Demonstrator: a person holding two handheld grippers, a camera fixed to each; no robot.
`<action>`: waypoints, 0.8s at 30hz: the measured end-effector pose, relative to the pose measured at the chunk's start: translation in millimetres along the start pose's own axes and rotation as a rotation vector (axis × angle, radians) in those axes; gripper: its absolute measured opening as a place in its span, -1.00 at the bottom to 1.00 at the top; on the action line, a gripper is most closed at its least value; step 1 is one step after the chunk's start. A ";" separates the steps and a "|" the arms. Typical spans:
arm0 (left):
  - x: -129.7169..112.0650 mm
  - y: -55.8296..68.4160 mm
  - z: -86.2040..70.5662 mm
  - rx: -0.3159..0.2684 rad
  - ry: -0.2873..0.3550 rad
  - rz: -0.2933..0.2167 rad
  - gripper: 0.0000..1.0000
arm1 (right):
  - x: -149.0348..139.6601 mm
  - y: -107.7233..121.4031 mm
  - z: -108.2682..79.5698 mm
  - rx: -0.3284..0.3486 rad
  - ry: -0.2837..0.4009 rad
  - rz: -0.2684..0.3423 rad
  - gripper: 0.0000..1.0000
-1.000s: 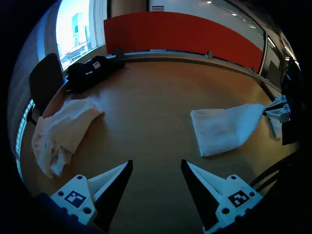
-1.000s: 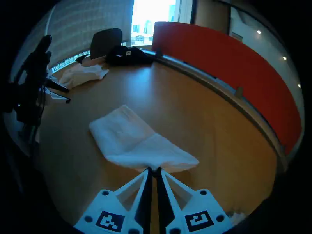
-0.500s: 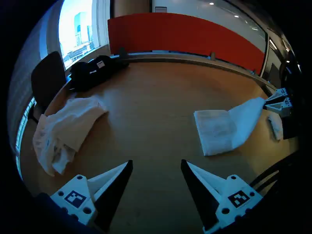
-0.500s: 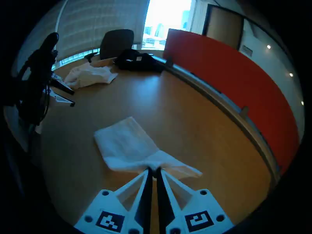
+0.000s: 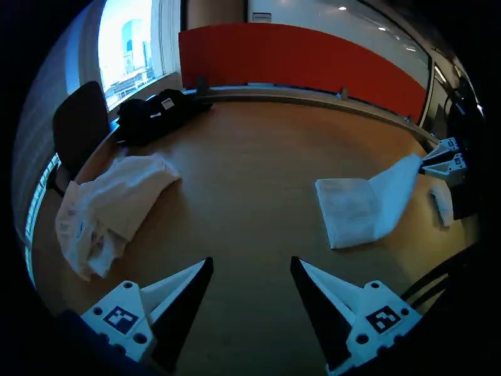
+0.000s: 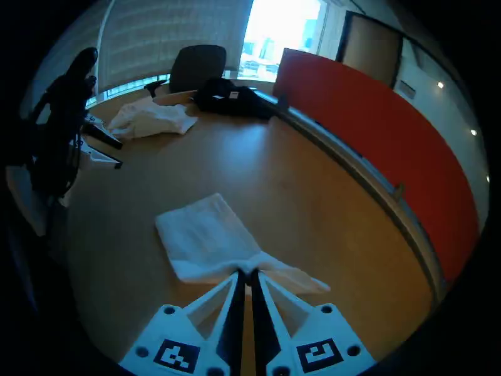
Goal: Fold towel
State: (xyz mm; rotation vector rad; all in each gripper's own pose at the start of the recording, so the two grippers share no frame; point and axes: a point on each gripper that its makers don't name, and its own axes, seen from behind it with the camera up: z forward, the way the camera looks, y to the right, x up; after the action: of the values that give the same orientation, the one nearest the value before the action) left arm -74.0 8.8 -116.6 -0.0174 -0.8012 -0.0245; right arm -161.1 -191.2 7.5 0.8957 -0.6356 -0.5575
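Note:
A white towel lies partly folded on the wooden table, its near edge lifted off the surface. My right gripper is shut on that raised edge. In the left gripper view the same towel sits at the right, one flap rising to the right gripper at the table's far right. My left gripper hovers open over bare wood, well away from the towel, nothing between its fingers.
A heap of crumpled white towels lies at the table's left end, with a black bag behind it and a dark chair beyond. A red partition runs along the far edge. A small white cloth lies by the right gripper.
The right gripper has lifted and drawn the towel's edge further over the folded part, so the towel looks shorter. The left gripper has hardly moved and stays open.

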 end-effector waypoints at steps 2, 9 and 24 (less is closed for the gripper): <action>-0.1 -2.7 -1.9 0.002 0.004 -0.005 0.82 | 6.5 -3.8 4.7 0.016 0.003 -0.008 -0.87; -2.5 -12.7 -7.6 0.008 0.013 -0.027 0.83 | 28.0 -22.6 25.9 0.082 0.001 -0.038 -0.87; -18.7 -22.0 -19.1 0.002 0.015 -0.050 0.82 | 43.3 -85.0 84.8 0.223 -0.049 -0.054 -0.87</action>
State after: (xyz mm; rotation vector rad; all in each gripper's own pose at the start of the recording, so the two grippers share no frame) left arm -74.0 -13.4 -143.2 0.0049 -0.7867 -0.0709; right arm -206.3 -308.8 -12.7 1.1141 -0.7297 -0.5658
